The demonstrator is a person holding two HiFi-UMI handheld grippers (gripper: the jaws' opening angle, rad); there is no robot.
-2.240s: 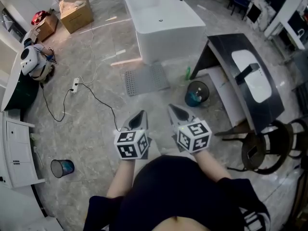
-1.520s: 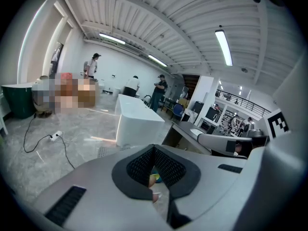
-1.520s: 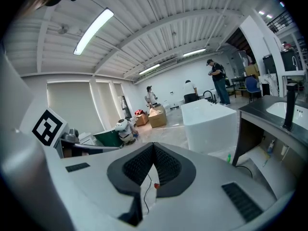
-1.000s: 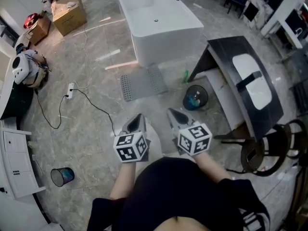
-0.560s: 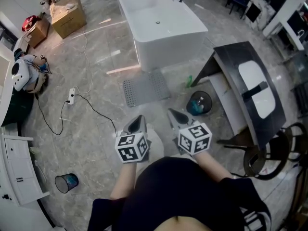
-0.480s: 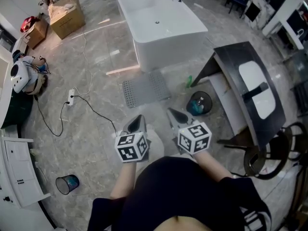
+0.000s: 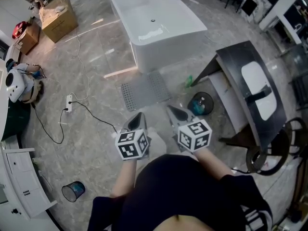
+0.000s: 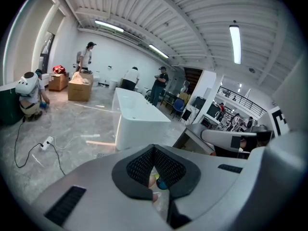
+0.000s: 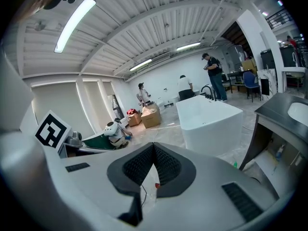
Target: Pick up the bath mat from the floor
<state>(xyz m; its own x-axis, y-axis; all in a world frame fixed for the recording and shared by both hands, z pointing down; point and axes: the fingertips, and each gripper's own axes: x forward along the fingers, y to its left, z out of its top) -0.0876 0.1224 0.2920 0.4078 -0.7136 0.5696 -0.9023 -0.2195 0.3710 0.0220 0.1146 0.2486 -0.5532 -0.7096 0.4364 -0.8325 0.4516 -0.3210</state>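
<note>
The bath mat (image 7: 144,89) is a grey perforated rectangle lying flat on the marble floor, just in front of the white bathtub (image 7: 154,25). Both grippers are held side by side in front of the person's body, pointing towards the mat and well short of it. My left gripper (image 7: 140,115) is shut with nothing between its jaws. My right gripper (image 7: 172,109) is shut and empty too. In the left gripper view the pads (image 8: 144,165) meet at the tip. In the right gripper view the pads (image 9: 166,165) also meet.
A dark vanity with a white basin (image 7: 250,88) stands at the right, with a round bin (image 7: 199,104) and a green bottle (image 7: 188,82) at its foot. A power strip and cable (image 7: 69,102) lie at the left. A small bin (image 7: 73,190) and cardboard boxes (image 7: 57,13) stand farther off.
The whole view has shifted as the person walks: the mat and the floor things have slid nearer in the head view. Both grippers keep their pose and stay shut.
</note>
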